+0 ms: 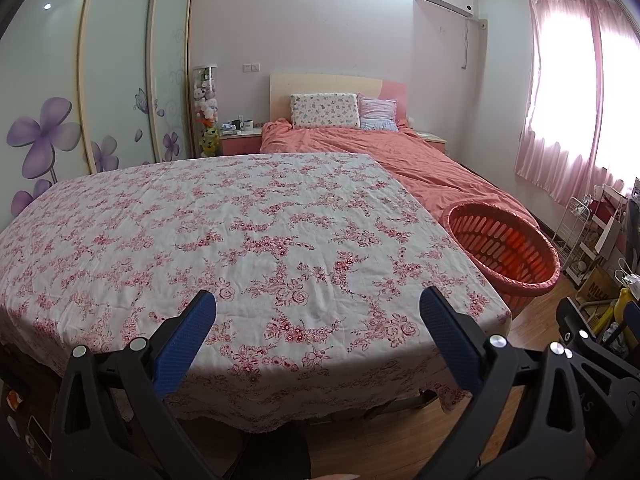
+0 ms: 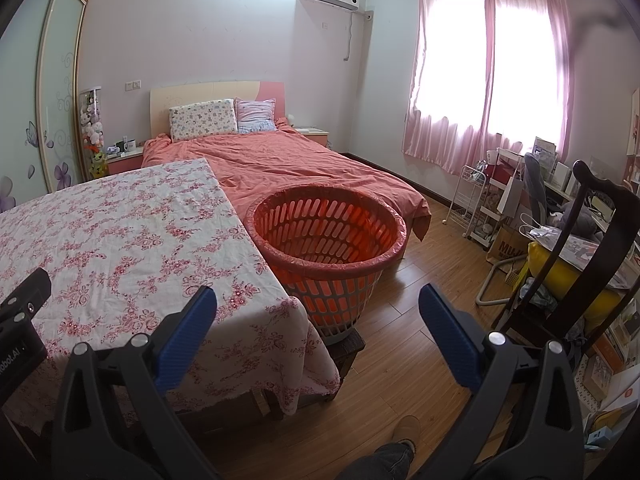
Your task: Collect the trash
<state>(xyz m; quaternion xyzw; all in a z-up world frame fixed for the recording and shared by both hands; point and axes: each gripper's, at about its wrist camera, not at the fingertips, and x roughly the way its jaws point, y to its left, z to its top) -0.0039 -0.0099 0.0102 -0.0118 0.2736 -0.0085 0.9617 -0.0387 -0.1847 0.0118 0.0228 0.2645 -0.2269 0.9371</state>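
Note:
An orange slatted basket (image 2: 326, 232) lined with a bag stands on a low stool to the right of the table; it also shows in the left wrist view (image 1: 502, 250). A table with a floral pink cloth (image 1: 224, 240) fills the left wrist view, and I see no trash on it. My left gripper (image 1: 318, 312) is open and empty over the table's near edge. My right gripper (image 2: 318, 312) is open and empty, above the table's right corner (image 2: 280, 312) and the wooden floor, short of the basket.
A bed with an orange cover (image 2: 288, 160) lies behind the table and basket. A dark chair with a yellow object (image 2: 576, 264), a white cart (image 2: 472, 200) and clutter stand at the right. The person's shoe (image 2: 406, 432) is on the wooden floor.

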